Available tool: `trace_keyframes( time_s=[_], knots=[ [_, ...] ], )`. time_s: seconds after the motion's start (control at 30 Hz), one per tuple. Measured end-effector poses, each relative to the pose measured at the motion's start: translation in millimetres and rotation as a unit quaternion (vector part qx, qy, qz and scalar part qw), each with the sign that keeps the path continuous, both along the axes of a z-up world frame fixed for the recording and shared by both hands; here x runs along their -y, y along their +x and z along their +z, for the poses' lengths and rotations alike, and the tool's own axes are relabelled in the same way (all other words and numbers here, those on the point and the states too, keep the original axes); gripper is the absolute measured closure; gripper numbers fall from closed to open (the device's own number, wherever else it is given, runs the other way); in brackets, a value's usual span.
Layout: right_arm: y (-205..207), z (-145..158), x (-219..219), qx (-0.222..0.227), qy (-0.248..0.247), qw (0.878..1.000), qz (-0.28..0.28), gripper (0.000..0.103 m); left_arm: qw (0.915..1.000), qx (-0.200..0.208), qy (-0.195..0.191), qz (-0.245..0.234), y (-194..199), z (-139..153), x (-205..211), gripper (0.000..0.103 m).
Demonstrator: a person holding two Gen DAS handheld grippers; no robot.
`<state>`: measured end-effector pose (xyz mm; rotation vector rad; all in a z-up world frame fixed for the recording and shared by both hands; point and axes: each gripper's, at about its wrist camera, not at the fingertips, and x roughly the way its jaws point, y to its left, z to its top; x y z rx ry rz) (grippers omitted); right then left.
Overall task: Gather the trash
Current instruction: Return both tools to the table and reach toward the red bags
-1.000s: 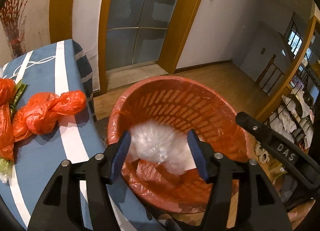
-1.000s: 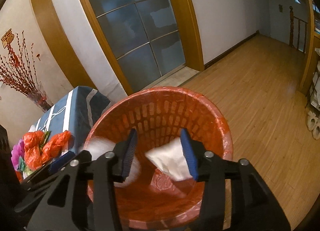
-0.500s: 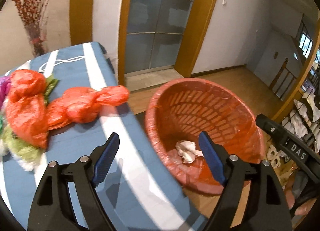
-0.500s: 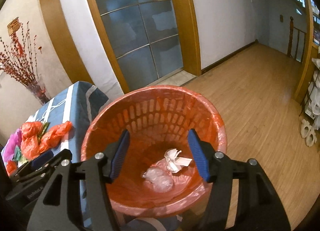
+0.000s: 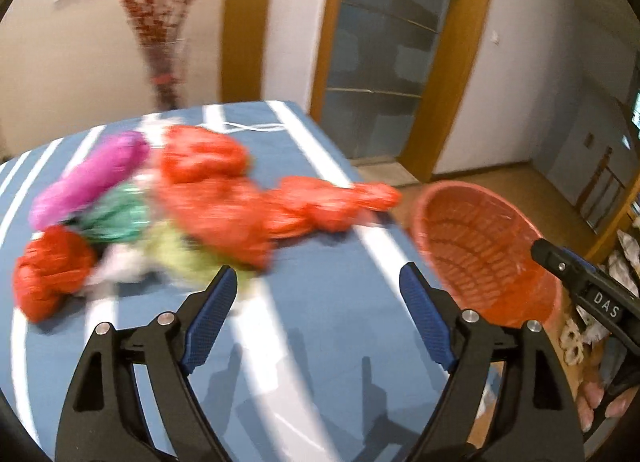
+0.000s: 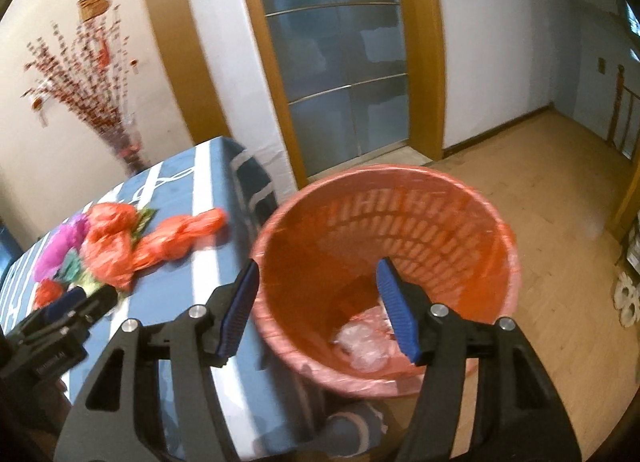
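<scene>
Trash is split between 2 places: what has already been dropped lies at the bottom of the orange basket (image 6: 384, 274), and the rest sits heaped on the blue striped tablecloth (image 5: 320, 302).

The left gripper (image 5: 316, 302) has its jaws wide with nothing between them but bare cloth. They have just been opening, and it now points at the heap, which lies ahead of the jaws and to their left — a fair guess is that it is lined up for the next pick. Nearest its left pad is the long twisted orange bag (image 5: 320, 206); beyond and further left are a magenta bundle (image 5: 88, 178), a green wad (image 5: 116, 218), a small red knot (image 5: 52, 266) and some pale scraps, all blurred, so their edges cannot be read exactly.

The right gripper (image 6: 316, 302) also stands open, moderately wide, and its jaws too have just been opening. It holds nothing. The basket's near rim shows between its jaws, its right pad over the basket's mouth and its left pad just outside the rim over the table edge. That placement suits a release into the basket.

Inside, a thin orange liner covers the slotted wall. Just left of the right pad, low in the basket, lies crumpled clear plastic (image 6: 360, 346) with a paler scrap partly hidden behind the pad. The basket is far from full — most of the pile is not yet collected.
</scene>
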<state>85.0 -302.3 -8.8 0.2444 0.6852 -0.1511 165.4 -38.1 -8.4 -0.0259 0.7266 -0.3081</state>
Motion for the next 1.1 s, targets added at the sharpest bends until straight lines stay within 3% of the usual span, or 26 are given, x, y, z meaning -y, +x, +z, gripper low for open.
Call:
trace_keyframes(
  time_s=[0.17, 0.33, 0.47, 0.9, 1.1],
  knots=[
    [4.8, 0.0, -39.5, -0.001, -0.006, 0.999, 0.040, 0.040, 0.9982, 0.010, 0.005, 0.058, -0.2, 4.0, -61.2, 0.018],
    [14.2, -1.7, -75.9, -0.007, -0.010, 0.997, 0.074, 0.040, 0.9911, 0.007, 0.022, 0.131, 10.5, 0.2, -131.0, 0.018],
    [20.7, -4.3, -99.7, -0.012, -0.013, 0.995, 0.094, 0.040, 0.9866, 0.002, 0.031, 0.160, 19.8, -4.9, -166.7, 0.015],
    [43.1, -8.0, -147.1, -0.023, -0.029, 0.991, 0.128, 0.040, 0.9894, -0.039, 0.026, 0.137, 47.9, -31.4, -196.7, 0.015],
    [49.5, -11.9, -156.9, -0.029, -0.031, 0.990, 0.133, 0.040, 0.9908, -0.037, 0.029, 0.127, 46.6, -34.7, -200.7, 0.028]
  ],
)
